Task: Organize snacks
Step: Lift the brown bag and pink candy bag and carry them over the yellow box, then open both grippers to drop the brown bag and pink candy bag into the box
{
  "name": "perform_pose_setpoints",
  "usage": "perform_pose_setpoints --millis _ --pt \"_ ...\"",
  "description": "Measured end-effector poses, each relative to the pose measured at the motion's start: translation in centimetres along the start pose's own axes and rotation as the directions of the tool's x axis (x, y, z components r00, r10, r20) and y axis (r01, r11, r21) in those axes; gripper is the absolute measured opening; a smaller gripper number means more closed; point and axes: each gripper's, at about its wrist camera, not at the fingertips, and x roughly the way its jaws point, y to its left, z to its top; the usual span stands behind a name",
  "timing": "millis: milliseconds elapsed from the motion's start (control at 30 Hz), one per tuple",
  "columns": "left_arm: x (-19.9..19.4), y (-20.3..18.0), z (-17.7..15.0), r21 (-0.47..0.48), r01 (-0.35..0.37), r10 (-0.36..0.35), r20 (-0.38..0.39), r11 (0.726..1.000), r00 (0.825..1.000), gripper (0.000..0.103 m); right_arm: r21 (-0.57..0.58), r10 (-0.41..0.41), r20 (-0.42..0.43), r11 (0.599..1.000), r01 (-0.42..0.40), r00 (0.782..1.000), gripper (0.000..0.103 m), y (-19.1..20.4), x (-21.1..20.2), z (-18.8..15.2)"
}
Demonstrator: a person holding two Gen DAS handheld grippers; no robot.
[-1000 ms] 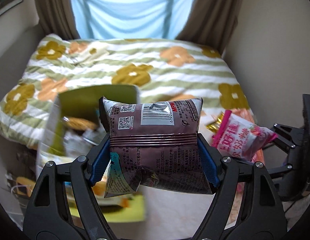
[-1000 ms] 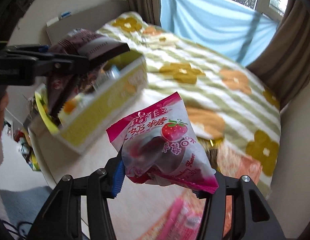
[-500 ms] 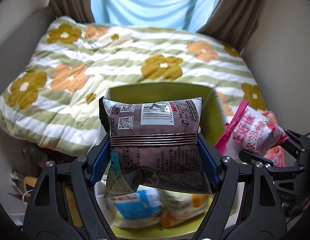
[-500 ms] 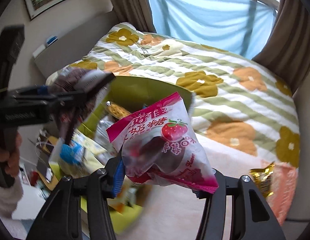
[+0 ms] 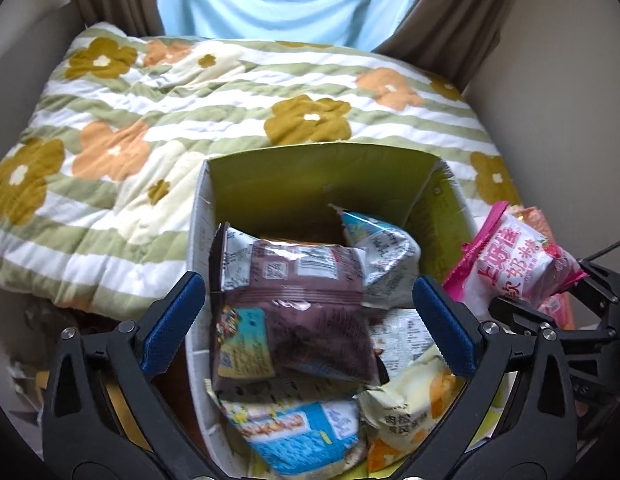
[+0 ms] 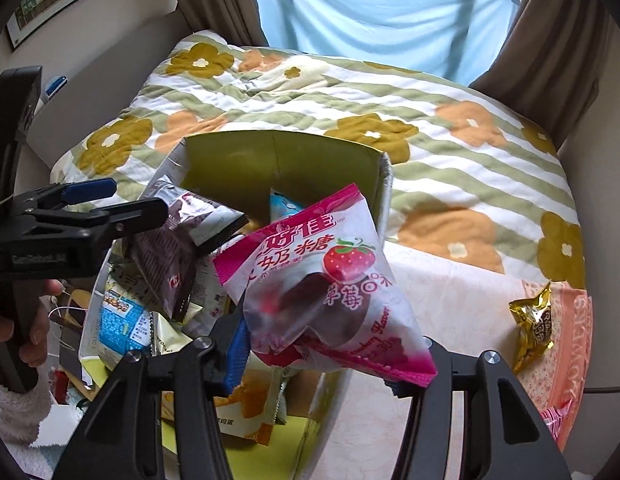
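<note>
A yellow-green cardboard box stands open below me, holding several snack packets. My left gripper is open above it, its blue pads wide apart. A brown snack packet lies loose between the pads, on the packets in the box; it also shows in the right wrist view. My right gripper is shut on a pink strawberry candy bag and holds it over the box's right side. The pink bag also shows at the right of the left wrist view.
The box sits at the edge of a bed with a striped flower quilt. A gold candy wrapper and a peach packet lie on the white surface right of the box. Curtains and walls enclose the bed.
My left gripper has opened and let go of the brown packet, which has dropped into the box. Both grippers moved over the box. The right gripper still holds the pink bag.
</note>
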Motion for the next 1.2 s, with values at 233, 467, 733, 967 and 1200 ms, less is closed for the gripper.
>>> perform_pose_setpoints --millis 233,467,733,967,1200 --pt "-2.8 0.0 -2.4 -0.050 -0.029 0.031 0.030 0.998 0.999 0.103 0.030 0.056 0.041 0.998 -0.058 0.998 0.050 -0.2 -0.4 0.2" --pt "-3.3 0.8 -3.7 -0.069 -0.070 0.071 0.019 0.995 0.997 0.103 0.025 0.078 0.048 0.996 -0.080 0.996 0.057 1.0 1.0 1.1" --pt "-4.1 1.4 -5.3 -0.079 -0.051 0.052 0.015 0.996 0.999 0.103 0.029 0.092 0.121 0.995 -0.096 0.988 0.102 1.6 0.1 -0.1" --pt "-3.7 0.7 -5.5 -0.022 -0.041 0.041 0.002 0.999 0.999 0.103 0.086 0.048 0.138 0.994 -0.061 0.989 0.102 1.4 -1.2 -1.4" --pt "-4.0 -2.8 -4.6 0.043 -0.006 0.005 0.020 0.999 1.000 0.103 0.158 -0.018 0.196 0.987 -0.013 0.980 0.102 -0.8 -3.5 -2.4"
